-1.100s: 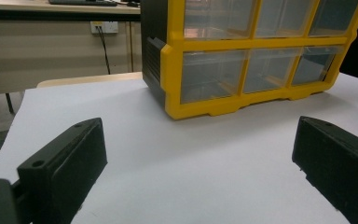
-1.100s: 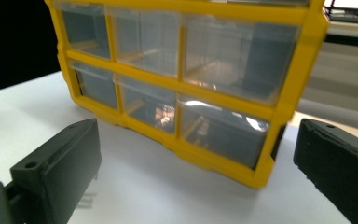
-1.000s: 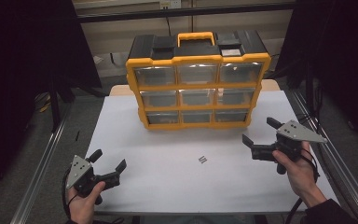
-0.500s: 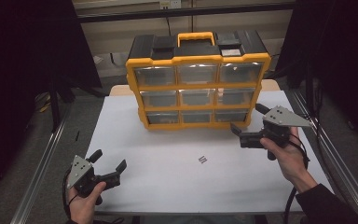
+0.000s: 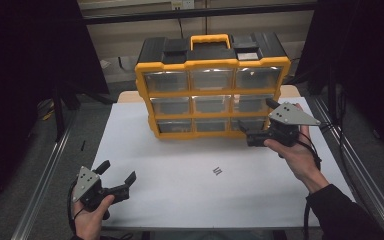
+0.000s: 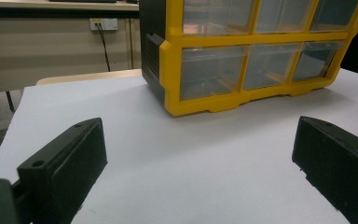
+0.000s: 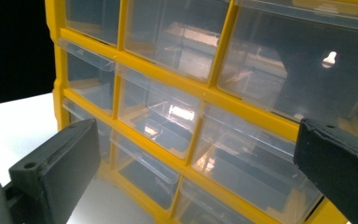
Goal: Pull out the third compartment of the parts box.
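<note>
A yellow and black organiser with nine clear drawers stands upright at the back middle of the white table. My right gripper is open, its jaws just in front of the lower right drawers. In the right gripper view the clear drawers loom close between the wide-apart jaws of that gripper, and they look empty. My left gripper is held open near the front left of the table, apart from everything. Its own view shows the organiser farther off past the left gripper.
A small dark metal piece lies on the white surface in front of the organiser. Aluminium rails run along both table sides. A carry handle tops the organiser.
My right gripper has moved left and forward, from the table's right side up to the organiser's lower right drawers. The left gripper has stayed put.
</note>
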{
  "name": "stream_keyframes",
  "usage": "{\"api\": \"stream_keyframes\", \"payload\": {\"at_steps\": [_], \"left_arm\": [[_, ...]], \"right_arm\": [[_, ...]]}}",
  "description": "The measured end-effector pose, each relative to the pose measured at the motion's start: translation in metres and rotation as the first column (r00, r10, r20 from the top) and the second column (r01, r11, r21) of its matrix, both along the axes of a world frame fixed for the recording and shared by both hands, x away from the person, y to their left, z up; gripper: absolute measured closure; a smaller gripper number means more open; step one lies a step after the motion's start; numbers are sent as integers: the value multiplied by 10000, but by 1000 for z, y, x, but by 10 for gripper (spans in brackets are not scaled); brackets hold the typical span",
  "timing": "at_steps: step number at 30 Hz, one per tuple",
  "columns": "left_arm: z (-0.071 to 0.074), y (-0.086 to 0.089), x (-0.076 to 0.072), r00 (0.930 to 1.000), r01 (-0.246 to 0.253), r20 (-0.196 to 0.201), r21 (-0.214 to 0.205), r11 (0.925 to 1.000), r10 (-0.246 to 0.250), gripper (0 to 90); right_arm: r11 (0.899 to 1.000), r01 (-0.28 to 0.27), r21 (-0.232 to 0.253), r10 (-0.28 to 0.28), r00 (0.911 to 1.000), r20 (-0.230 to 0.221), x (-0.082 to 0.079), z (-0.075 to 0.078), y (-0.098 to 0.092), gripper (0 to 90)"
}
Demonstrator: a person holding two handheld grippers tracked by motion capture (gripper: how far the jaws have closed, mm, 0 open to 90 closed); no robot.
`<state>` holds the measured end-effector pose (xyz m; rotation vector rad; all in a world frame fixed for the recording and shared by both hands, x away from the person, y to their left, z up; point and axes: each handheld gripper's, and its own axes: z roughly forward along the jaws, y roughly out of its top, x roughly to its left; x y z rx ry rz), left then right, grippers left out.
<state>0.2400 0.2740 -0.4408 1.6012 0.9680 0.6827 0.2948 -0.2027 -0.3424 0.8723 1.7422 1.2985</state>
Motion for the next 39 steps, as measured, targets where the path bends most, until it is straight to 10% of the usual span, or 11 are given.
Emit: {"api": "stream_keyframes", "payload": {"at_steps": [14,22,31,39], "left_arm": [[0,0,0,10000,20,82,-59,10000,-19,29],[0,1,0,9999,-23,126,-29,10000,23,29],[0,1,0,9999,-139,93,86,9999,138,29],[0,1,0,9998,-147,99,91,9999,146,29]], "right_arm": [[9871,714,-1434,-516,9892,1374,11,14,8,4],[9613,1343,-2405,-816,9727,2171,15,18,13,15],[9044,2299,-3593,-1113,9403,3215,19,17,15,16],[8130,3178,-4879,-928,8979,4303,20,18,23,39]]}}
